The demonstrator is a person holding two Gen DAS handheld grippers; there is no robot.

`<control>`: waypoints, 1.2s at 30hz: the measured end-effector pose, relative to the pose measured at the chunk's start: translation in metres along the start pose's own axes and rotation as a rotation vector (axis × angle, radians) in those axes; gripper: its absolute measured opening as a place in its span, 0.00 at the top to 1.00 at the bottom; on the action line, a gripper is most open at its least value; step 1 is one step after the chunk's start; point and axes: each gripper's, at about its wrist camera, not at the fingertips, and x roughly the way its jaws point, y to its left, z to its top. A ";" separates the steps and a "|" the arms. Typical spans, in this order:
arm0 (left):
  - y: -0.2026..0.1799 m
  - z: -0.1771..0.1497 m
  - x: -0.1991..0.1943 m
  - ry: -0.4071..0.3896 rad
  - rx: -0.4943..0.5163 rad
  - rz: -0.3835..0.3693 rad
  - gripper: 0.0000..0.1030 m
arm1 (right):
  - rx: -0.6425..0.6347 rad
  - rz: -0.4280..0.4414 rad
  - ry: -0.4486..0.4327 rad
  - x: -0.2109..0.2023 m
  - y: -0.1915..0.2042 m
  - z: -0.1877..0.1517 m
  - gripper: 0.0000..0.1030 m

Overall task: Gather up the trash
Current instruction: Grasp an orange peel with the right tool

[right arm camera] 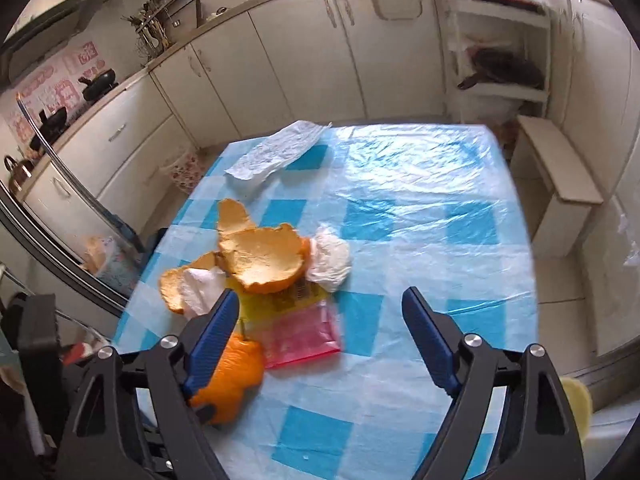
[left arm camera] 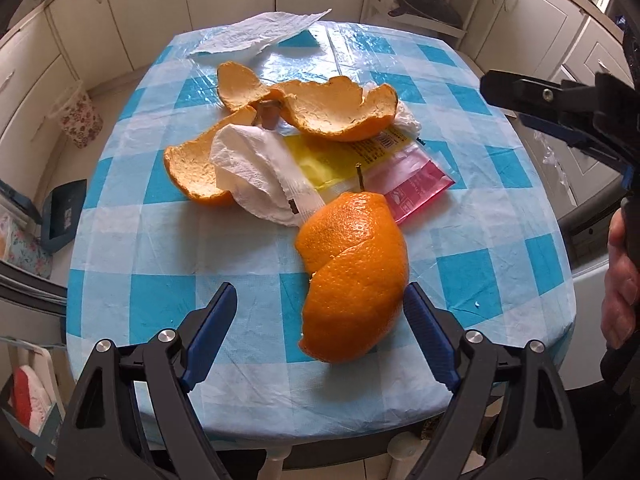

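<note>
A curled orange peel, skin side up, lies on the blue-and-white checked table between the fingers of my open left gripper, close to the right finger; no pad presses on it. Beyond it lie a yellow-and-pink wrapper, a crumpled tissue and more peel pieces, pith side up. My right gripper hangs open above the wrapper, with nothing held. Its left finger covers part of the curled peel. The right gripper also shows at the upper right of the left wrist view.
A sheet of paper towel lies at the table's far edge. A floral bin stands on the floor to the left, near cream cabinets. A white shelf unit stands behind the table. A hand is at the right edge.
</note>
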 end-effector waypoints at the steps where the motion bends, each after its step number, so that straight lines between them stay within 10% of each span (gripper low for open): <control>1: 0.003 0.001 0.001 0.006 -0.012 -0.013 0.21 | 0.043 0.044 0.038 0.009 -0.001 0.000 0.33; 16: 0.005 0.004 0.006 0.013 -0.038 -0.079 0.22 | 0.223 0.142 0.167 0.081 0.009 0.005 0.45; 24: -0.003 0.002 -0.002 -0.007 0.009 -0.141 0.69 | 0.272 0.158 0.167 0.095 0.001 0.007 0.86; 36: 0.007 0.008 -0.043 -0.180 0.005 -0.245 0.95 | 0.175 0.169 -0.007 0.038 0.007 0.022 0.93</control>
